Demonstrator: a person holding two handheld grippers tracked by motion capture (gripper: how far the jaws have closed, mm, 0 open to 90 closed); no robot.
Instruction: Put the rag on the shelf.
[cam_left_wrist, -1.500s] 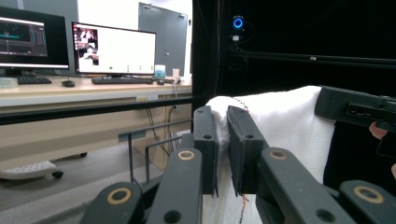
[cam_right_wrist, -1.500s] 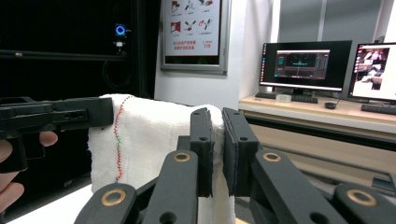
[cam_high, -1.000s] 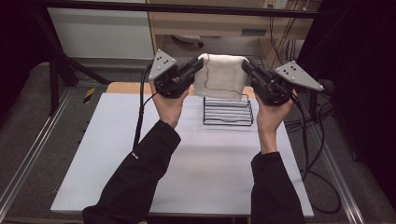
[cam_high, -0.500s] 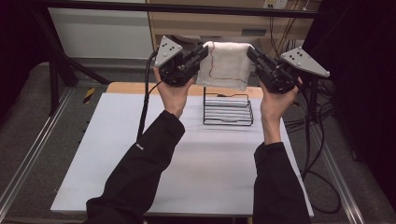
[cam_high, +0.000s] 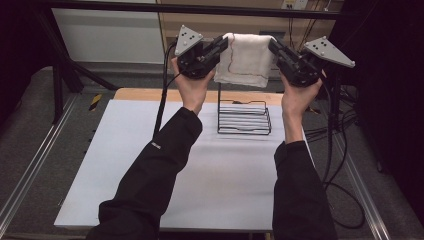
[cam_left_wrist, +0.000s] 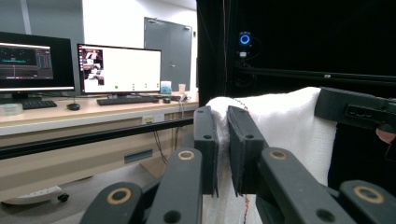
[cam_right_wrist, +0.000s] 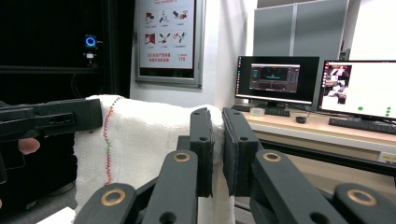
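Note:
A white towel (cam_high: 247, 59) with a red stitched edge hangs stretched between both grippers, high above the table. My left gripper (cam_high: 223, 44) is shut on the towel's left top corner (cam_left_wrist: 219, 109). My right gripper (cam_high: 273, 46) is shut on the right top corner (cam_right_wrist: 215, 116). In the left gripper view the towel (cam_left_wrist: 285, 126) spreads to the right, where the other gripper's jaw holds its far corner. In the right gripper view the red and green stitching (cam_right_wrist: 108, 140) runs down the cloth. A black wire rack (cam_high: 244, 117) stands on the table below the towel.
The white table top (cam_high: 210, 170) lies under the arms, with a wooden strip (cam_high: 145, 94) at its back edge. Cables (cam_high: 340, 150) trail off the right side. Monitors (cam_left_wrist: 119, 70) and a desk stand beyond the table.
Both grippers have risen and moved away from the person, carrying the towel up from just above the rack. The towel is now stretched wider between them.

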